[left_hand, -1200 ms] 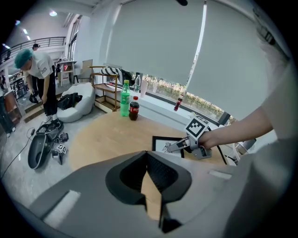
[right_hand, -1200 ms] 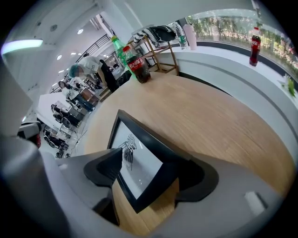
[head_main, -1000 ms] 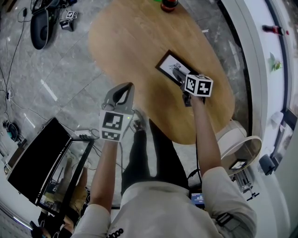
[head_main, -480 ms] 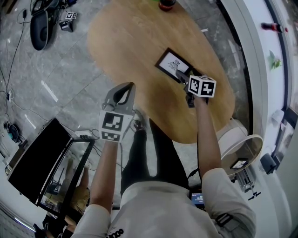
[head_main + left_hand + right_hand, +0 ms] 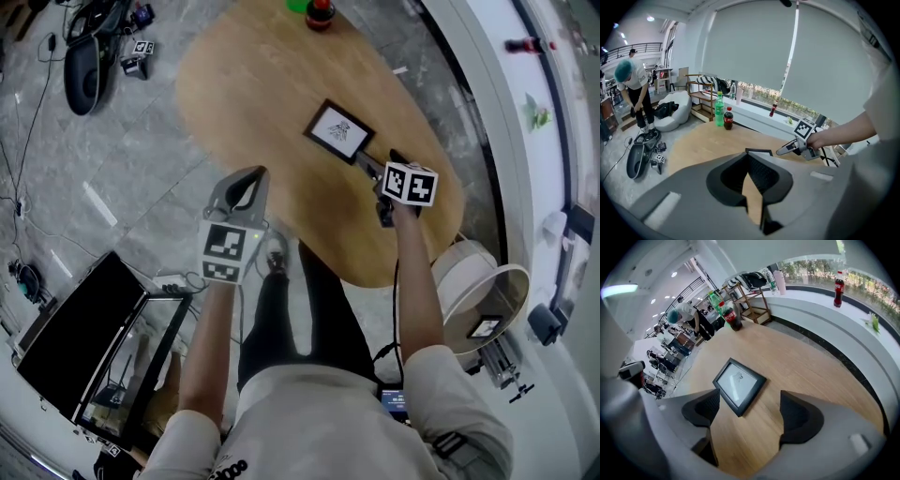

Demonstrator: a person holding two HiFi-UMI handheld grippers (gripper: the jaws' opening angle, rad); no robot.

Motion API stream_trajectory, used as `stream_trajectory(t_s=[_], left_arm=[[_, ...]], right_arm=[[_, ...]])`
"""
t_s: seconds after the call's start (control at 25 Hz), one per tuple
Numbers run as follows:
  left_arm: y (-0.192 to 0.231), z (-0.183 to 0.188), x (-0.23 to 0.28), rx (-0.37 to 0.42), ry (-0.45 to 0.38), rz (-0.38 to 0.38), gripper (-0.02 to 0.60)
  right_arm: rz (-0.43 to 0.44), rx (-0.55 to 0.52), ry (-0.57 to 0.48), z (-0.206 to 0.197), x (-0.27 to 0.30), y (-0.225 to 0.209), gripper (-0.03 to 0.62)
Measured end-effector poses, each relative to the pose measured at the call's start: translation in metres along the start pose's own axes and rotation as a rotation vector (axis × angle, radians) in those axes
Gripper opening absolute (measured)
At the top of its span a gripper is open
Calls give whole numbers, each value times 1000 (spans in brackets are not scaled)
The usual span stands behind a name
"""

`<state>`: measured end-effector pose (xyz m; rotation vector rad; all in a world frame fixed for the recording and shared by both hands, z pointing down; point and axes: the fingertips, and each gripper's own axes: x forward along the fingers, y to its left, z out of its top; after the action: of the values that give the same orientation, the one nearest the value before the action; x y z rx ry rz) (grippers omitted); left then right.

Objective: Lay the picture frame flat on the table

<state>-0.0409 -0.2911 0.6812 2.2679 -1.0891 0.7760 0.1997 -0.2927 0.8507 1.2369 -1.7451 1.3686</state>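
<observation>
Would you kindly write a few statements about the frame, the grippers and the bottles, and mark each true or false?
1. The picture frame lies flat on the table, picture side up. True.
2. The right gripper is clamped on the picture frame. False: its jaws stand apart and empty, and the frame lies just ahead of them.
3. A green bottle and a cola bottle stand side by side at the table's far end. True.
4. The left gripper holds the picture frame. False: its jaws are together with nothing between them, away from the frame.
</observation>
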Motion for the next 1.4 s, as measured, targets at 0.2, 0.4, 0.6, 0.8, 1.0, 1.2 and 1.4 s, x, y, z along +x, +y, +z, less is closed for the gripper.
stream_trajectory(t_s=[0.2,0.4,0.6,0.8,1.0,1.2,1.4], left_arm=[[-11,15,-25,46,-32,-10,9],[-23,34,-64,90,-71,-14,9],[-33,48,-109,126,-116,-14,9],[-46,66,-144,144,-185,-18,9],[-62,81,-180,169,-245,-21,9],[-65,82,-214,175,-279,-5,9],[-77,83,-248,197,-313,4,9]], right_arm=[[-30,1,-91,3,-62,13,399],[-29,15,-198,-7,-128,35,360],[-69,-5,-301,-14,-198,66,310],[-112,-76,-401,-9,-264,106,259],[-122,-143,-446,-26,-311,139,212],[-145,-224,-468,-45,-344,169,150],[-146,-246,-519,-59,-378,197,113]])
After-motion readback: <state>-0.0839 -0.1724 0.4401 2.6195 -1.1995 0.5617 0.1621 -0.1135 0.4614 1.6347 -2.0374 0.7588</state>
